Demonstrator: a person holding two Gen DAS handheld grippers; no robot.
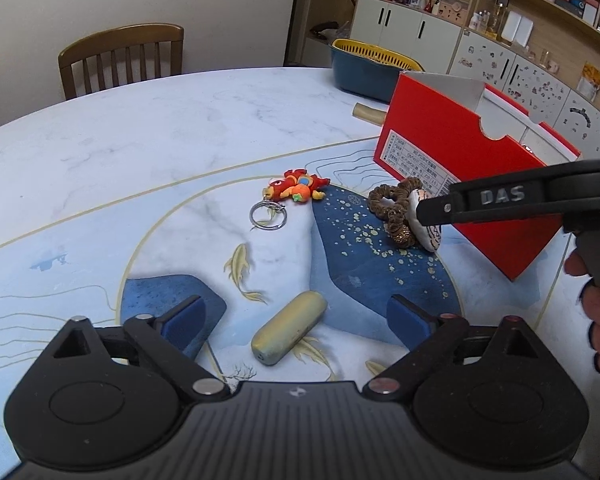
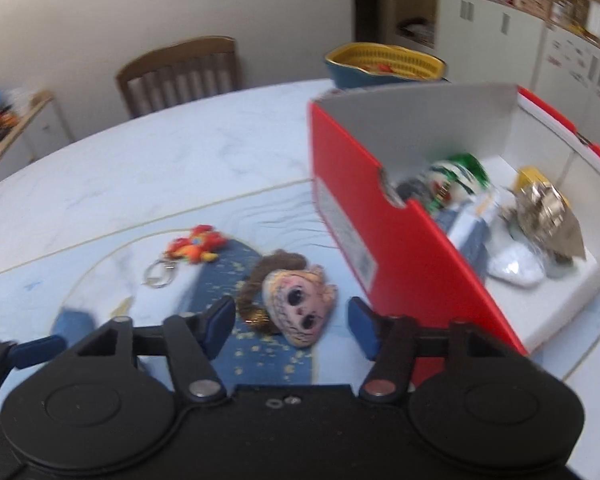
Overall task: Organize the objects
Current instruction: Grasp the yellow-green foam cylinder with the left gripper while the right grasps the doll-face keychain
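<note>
Left tongs [image 1: 296, 322] stood wide over a yellow case [image 1: 289, 328] lying between the pads on the bench [image 1: 140, 128], not touching them. Beyond lay a keychain toy [image 1: 296, 190], and a doll head [image 1: 410, 216] just beside the red box [image 1: 440, 140]. The right tongs [image 1: 428, 214] reached in over that head.

From the right wrist, the right tongs [image 2: 292, 326] stood half open, straddling the doll head [image 2: 296, 304] without gripping it. The red box [image 2: 400, 240] held several items, blurred.
</note>
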